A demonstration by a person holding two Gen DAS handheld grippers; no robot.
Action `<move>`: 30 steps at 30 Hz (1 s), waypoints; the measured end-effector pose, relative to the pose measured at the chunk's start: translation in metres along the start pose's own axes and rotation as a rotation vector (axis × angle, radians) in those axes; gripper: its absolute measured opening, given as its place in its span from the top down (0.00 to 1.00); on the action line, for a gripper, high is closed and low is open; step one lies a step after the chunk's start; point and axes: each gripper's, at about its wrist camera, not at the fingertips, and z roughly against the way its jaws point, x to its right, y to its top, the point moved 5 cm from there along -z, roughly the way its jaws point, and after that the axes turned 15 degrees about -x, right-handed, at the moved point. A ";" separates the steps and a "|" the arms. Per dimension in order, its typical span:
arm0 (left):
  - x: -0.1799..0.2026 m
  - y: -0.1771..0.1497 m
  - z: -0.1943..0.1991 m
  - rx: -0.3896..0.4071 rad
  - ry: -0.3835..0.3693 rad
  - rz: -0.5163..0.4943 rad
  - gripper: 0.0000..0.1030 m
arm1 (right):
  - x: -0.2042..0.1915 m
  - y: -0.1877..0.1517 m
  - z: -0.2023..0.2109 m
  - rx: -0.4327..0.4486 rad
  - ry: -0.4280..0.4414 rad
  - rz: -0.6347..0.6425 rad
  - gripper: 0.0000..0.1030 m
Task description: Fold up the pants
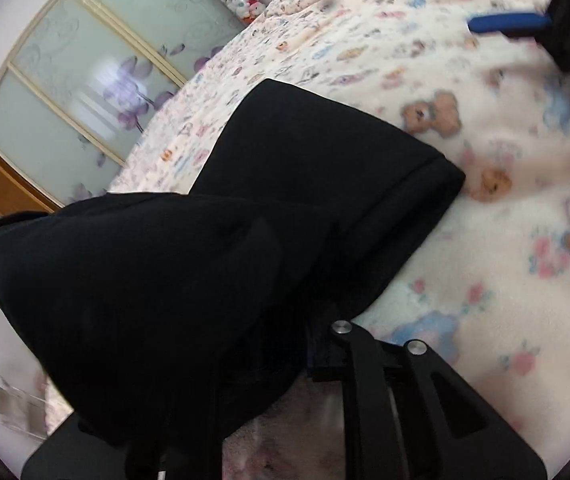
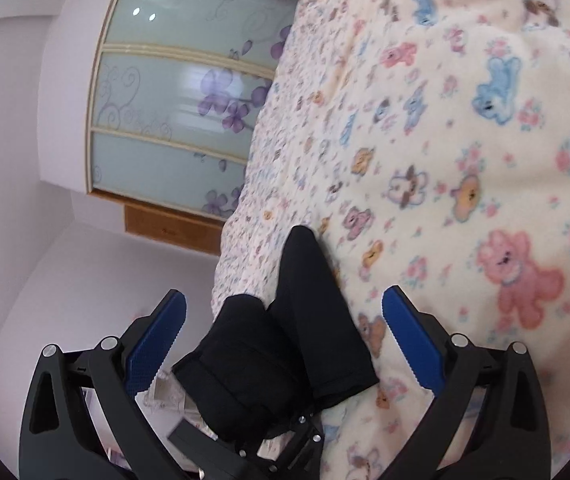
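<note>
The left wrist view shows the black pants (image 1: 213, 240) draped over the left gripper (image 1: 317, 344), whose fingers are buried in the cloth; the pants lift off the bed there, so the jaws seem pressed together on a fold of fabric, though the pads themselves are hidden. The far end of the pants lies flat on the teddy-bear blanket (image 1: 465, 240), well in from its edge nearest the sliding wardrobe doors (image 1: 85, 92). Holding one end raised while the other rests probably lets the cloth be carried over itself for a fold.

In the right wrist view the right gripper (image 2: 285, 340) stands spread wide, its blue pads (image 2: 413, 344) empty, with the pants and the other gripper beyond them. It appears free to catch or smooth the hanging part once that end is laid down.
</note>
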 end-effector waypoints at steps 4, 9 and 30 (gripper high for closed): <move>0.018 0.001 0.001 0.001 0.161 -0.145 0.84 | -0.020 -0.005 -0.013 -0.065 0.071 0.062 0.02; 0.041 0.010 -0.006 -0.058 0.388 -0.425 0.82 | -0.036 -0.004 0.000 0.011 0.058 0.121 0.02; 0.037 -0.059 0.055 0.254 0.614 -0.422 0.25 | -0.093 -0.050 -0.041 -0.157 -0.349 0.721 0.02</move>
